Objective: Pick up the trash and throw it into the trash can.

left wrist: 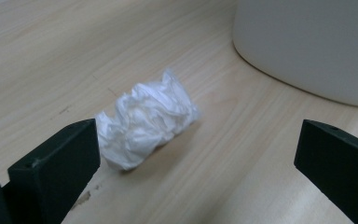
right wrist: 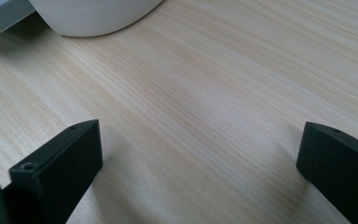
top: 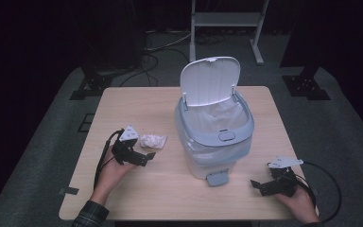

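Observation:
A crumpled white tissue [top: 152, 140] lies on the wooden table [top: 132, 104], left of a white pedal bin [top: 215, 135]. The bin's lid [top: 209, 79] stands up and a clear liner shows inside. My left gripper [top: 144, 155] sits just in front of the tissue, jaws wide apart. In the left gripper view the tissue [left wrist: 147, 116] lies just beyond the left jaw, with the bin's wall [left wrist: 307, 42] at the upper right. My right gripper [top: 260, 185] rests open near the table's front right, nothing between its jaws; its own view shows the bin's base [right wrist: 93, 16] ahead.
The bin's grey foot pedal [top: 217, 178] sticks out toward the table's front edge. A white metal stand [top: 227, 21] and black stand bases [top: 307, 85] sit on the carpet beyond the table. Bare wood lies between the two grippers.

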Available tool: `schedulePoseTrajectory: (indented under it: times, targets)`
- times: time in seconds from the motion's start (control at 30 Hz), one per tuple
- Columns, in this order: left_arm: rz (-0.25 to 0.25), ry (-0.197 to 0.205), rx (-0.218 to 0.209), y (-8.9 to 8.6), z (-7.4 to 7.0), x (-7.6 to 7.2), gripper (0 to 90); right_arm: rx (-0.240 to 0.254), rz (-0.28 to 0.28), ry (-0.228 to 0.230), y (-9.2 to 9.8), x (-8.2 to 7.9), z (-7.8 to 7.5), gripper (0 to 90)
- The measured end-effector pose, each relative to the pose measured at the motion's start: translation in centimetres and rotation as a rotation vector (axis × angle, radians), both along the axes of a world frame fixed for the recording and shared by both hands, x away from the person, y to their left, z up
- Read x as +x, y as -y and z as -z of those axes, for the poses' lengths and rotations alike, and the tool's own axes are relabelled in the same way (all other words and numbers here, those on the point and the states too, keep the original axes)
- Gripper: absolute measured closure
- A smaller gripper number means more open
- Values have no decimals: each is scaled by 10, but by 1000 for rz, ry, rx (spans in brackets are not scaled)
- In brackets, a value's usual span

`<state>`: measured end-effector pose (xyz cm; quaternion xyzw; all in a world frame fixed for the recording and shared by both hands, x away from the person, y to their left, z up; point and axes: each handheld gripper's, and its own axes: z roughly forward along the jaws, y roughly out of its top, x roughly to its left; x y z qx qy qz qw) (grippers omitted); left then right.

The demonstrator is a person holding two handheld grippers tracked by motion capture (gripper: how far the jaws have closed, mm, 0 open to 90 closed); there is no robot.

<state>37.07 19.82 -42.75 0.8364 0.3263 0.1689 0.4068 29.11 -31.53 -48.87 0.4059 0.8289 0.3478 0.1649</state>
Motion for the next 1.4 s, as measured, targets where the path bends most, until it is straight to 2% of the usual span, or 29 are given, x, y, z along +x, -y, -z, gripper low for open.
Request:
schedulePoseTrajectory:
  times: [0.07,0.13,0.27,0.3,0.4,0.47,0.57,0.7,0.83,1.1,1.2,1.4]
  targets:
    - [-8,-6,-13,-1,0,4,0,-1,0,0,0,0,0,0]
    - [-9,-11,3,-1,-1,8,0,-1,0,0,0,0,0,0]
    - [-20,-3,-9,-2,-3,17,0,0,0,0,0,0,0,0]
    - [-22,0,-16,-2,-2,19,0,0,0,0,0,0,0,0]
    - [-22,-16,0,-1,1,27,0,-1,0,0,0,0,0,0]
    - [-26,-14,-10,0,4,32,0,0,0,0,0,0,0,0]
    - [-24,-23,2,2,7,38,0,0,0,0,0,0,0,0]
    - [-39,-29,-21,2,14,47,0,0,0,0,0,0,0,0]
    - [-62,-44,-22,2,24,56,0,0,0,0,0,0,0,0]
    - [-59,-66,-16,5,36,64,2,1,0,0,0,0,0,0]
    - [-50,-74,-18,8,41,65,38,1,0,0,0,0,0,0]
    - [-27,-102,17,14,49,66,69,0,0,0,0,0,0,0]
